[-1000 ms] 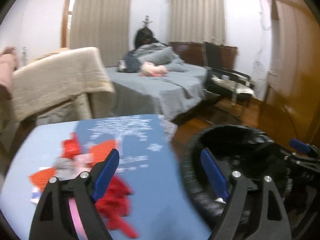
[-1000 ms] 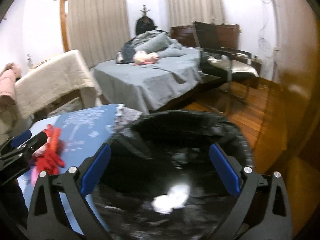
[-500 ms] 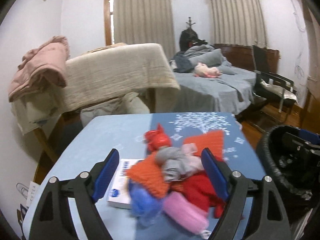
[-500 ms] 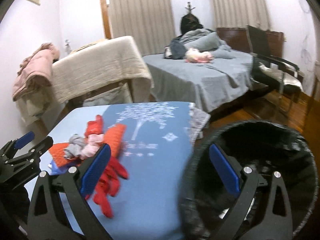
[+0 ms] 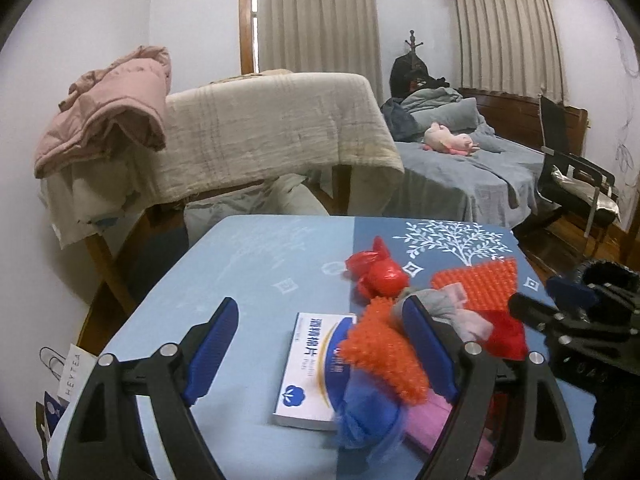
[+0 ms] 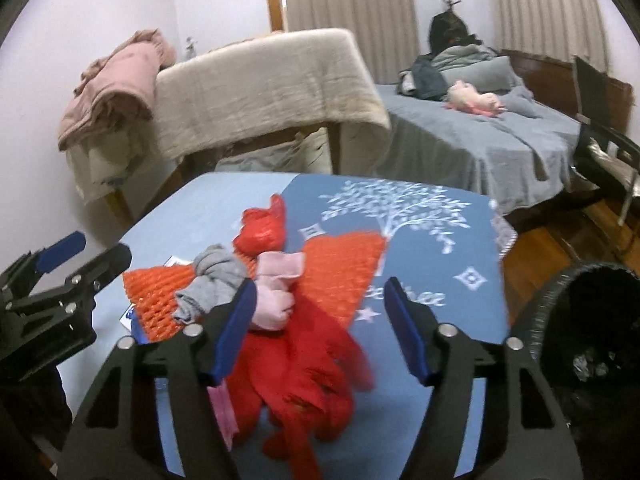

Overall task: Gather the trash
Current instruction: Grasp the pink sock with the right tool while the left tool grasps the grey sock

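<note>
The right tongs [image 6: 318,330] are closing over the red bag [image 6: 296,372] between their pads, nothing gripped yet. The left tongs [image 5: 320,354] gape wide and empty, the box [image 5: 310,368] between their pads. Closing risk: tangled mesh [image 6: 340,268] drags along and spills short of the bin [image 6: 592,320] at right.

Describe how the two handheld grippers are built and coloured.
Both look alike. The left gripper and right gripper each have black, open-framed plastic arms with silver screws at the joints, ending in flat blue pads. No cables, sleeves or hands show.
</note>
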Available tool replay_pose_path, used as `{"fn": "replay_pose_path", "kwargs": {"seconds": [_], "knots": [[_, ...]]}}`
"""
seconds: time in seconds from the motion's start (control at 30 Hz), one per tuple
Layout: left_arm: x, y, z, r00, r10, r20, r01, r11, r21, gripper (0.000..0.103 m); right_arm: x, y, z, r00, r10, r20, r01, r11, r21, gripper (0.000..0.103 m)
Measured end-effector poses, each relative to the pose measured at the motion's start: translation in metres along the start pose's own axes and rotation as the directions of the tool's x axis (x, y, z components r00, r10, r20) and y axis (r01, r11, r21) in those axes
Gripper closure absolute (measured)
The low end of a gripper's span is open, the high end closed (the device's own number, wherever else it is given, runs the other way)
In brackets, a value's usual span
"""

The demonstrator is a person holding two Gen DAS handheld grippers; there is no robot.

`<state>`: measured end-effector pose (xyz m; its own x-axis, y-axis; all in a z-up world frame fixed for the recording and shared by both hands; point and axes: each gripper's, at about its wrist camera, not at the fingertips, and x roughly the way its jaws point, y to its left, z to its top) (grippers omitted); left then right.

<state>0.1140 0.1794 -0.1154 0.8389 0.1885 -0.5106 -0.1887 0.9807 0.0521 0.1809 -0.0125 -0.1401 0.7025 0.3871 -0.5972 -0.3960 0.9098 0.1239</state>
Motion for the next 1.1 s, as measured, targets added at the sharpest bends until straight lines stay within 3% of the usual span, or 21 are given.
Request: {"fn": "replay_pose_path", "kwargs": {"seconds": [0.1,0.3,0.7,1.1], "knots": [[0.003,0.003,-0.001,1.000,0.004,-0.002,-0.004,1.000,0.000,0.021,0.010,0.008,-0.001,0.999,0.032,-0.021,-0.032,0.999,-0.013,0.056],[0.008,0.009,-0.001,1.000,0.005,-0.010,-0.005,1.000,-0.011,0.021,0.025,0.020,-0.005,0.996,0.065,-0.061,-0.068,0.997,-0.045,0.064],[0.010,0.014,-0.005,1.000,0.003,-0.021,-0.003,1.000,-0.020,0.021,0.038,0.032,-0.014,0.988,0.102,-0.114,-0.109,0.992,-0.056,0.067],[0.008,-0.012,0.004,0.998,-0.059,-0.006,0.059,0.998,0.010,0.021,0.004,0.010,0.003,0.995,0.094,-0.032,-0.095,0.995,-0.031,0.072]]}}
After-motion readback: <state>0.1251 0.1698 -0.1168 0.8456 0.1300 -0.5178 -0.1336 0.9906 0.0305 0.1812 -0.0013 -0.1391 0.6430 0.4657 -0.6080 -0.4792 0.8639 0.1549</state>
